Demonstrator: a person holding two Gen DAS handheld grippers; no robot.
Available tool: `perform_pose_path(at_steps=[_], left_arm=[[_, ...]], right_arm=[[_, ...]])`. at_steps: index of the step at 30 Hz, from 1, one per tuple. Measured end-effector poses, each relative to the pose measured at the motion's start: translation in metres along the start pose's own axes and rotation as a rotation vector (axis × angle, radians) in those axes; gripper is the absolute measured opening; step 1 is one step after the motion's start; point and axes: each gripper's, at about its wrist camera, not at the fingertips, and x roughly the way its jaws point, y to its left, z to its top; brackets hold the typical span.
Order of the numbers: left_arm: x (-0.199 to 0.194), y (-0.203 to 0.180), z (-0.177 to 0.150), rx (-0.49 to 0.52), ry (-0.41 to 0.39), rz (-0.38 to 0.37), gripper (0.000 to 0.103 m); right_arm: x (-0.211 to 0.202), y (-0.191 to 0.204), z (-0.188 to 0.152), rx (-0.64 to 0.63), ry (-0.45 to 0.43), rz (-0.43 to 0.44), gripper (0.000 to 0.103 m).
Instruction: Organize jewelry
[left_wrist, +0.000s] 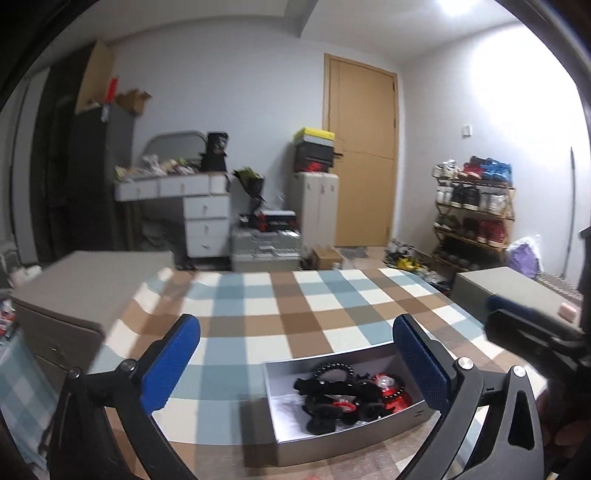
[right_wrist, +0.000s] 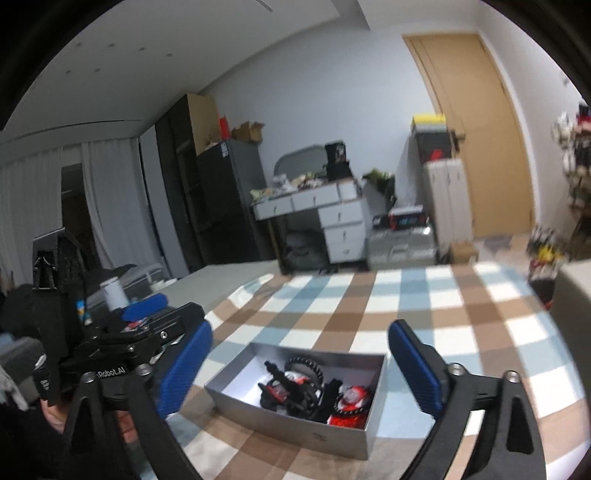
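Observation:
A shallow silver box (left_wrist: 314, 452) stands on the checked tablecloth (left_wrist: 280, 306), low in both wrist views. Inside lies a tangle of jewelry (left_wrist: 351, 400): black bead bracelets and red-and-white pieces. My left gripper (left_wrist: 295, 328) is open, its blue pads wide apart above and around the box's left part, with nothing between them. The right gripper (right_wrist: 301, 330) is also open and empty, hovering above the box (right_wrist: 288, 432) and its jewelry (right_wrist: 314, 391). Each gripper shows at the edge of the other's view: the right one (left_wrist: 524, 328), the left one (right_wrist: 147, 332).
A grey flat box (left_wrist: 85, 284) sits at the table's left and another (left_wrist: 517, 288) at its right. Beyond the table are a white drawer desk (left_wrist: 199, 206), stacked storage boxes (left_wrist: 317, 158), a shoe rack (left_wrist: 472, 210) and a wooden door (left_wrist: 362, 147).

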Motion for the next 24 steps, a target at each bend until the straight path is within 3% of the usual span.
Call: perform_pose_path(at_steps=[5, 9, 16, 24], left_arm=[[-0.013, 0.008, 0.002, -0.036, -0.043, 0.010, 0.102], [-0.020, 0.009, -0.002, -0.021, -0.118, 0.092, 0.102], [-0.007, 0.014, -0.027, 0.017, -0.103, 0.150, 0.102], [-0.003, 0.018, -0.042, -0.012, -0.055, 0.123, 0.102]], right_arm=[[-0.017, 0.013, 0.005, -0.043, -0.079, -0.023, 0.103], [-0.026, 0.024, 0.001, -0.096, -0.124, -0.083, 0.103], [-0.018, 0.030, -0.023, -0.169, -0.082, -0.182, 0.103], [-0.013, 0.019, -0.042, -0.175, -0.067, -0.233, 0.103]])
